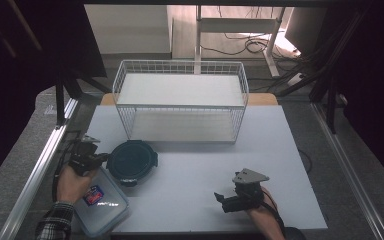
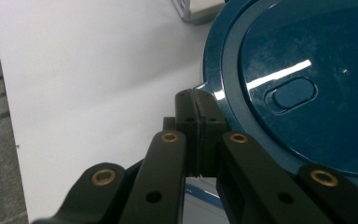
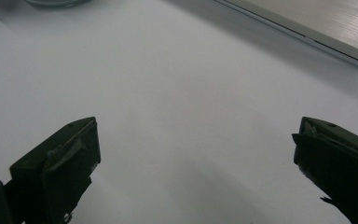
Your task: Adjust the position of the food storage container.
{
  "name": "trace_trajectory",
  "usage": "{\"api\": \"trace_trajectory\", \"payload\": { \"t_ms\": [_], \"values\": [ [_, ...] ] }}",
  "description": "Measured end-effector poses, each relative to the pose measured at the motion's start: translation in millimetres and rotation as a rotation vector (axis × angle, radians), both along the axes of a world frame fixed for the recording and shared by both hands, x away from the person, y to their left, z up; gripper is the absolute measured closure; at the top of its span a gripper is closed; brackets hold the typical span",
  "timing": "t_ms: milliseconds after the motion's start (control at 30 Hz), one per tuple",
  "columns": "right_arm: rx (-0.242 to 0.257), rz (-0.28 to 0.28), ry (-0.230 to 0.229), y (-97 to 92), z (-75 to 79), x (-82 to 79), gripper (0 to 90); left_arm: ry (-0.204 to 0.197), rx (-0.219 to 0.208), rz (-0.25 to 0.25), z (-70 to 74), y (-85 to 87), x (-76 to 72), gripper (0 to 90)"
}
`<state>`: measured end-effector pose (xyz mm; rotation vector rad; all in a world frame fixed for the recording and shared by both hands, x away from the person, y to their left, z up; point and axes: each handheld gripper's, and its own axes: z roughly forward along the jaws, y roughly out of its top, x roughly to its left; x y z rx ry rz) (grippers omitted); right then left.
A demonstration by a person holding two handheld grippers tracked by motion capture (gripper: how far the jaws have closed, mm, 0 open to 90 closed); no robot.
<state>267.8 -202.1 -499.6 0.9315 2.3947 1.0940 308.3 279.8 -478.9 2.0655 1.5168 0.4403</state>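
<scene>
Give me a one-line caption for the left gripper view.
Left gripper shut on a side tab of the round blue lid.

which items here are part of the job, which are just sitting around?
In the job:
- round dark blue lid, its edge tab pinched by the left gripper, jaws shut
- clear rectangular container beside it

Lying about:
- white wire basket at the back
- right gripper, open over the bare white table

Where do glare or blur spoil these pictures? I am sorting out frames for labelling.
High view: dim, dark at both sides, wire basket clear. Left gripper view: a bright streak of glare on the blue lid; the near jaws are soft. Right gripper view: even light on the white table, the right gripper blurred.
</scene>
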Motion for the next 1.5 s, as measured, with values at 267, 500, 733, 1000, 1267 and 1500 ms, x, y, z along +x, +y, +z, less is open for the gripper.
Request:
{"api": "trace_trajectory", "payload": {
  "t_ms": [267,500,733,1000,1267,1500],
  "values": [
    [0.004,0.004,0.018,2.3,-1.1,1.6,0.5,0.007,0.047,0.022,3.6,-9.8,-3.9,90.0],
    [0.024,0.000,0.048,5.4,-2.0,4.0,0.4,0.014,0.011,-0.005,4.3,-24.4,-7.1,90.0],
    [0.045,-0.007,0.063,7.7,-1.0,5.7,0.0,0.030,-0.045,-0.073,6.8,-45.1,-9.0,90.0],
    [0.058,-0.001,0.062,12.1,-0.1,6.9,0.0,0.029,-0.086,-0.175,12.9,-76.0,-9.6,90.0],
    [0.055,-0.005,0.047,9.4,3.7,5.1,0.0,0.030,-0.133,-0.378,29.6,-134.6,-13.4,90.0],
    [0.039,-0.010,0.047,10.0,2.9,5.8,0.0,0.023,-0.062,-0.151,21.9,-76.1,-5.3,90.0]
  ]
}}
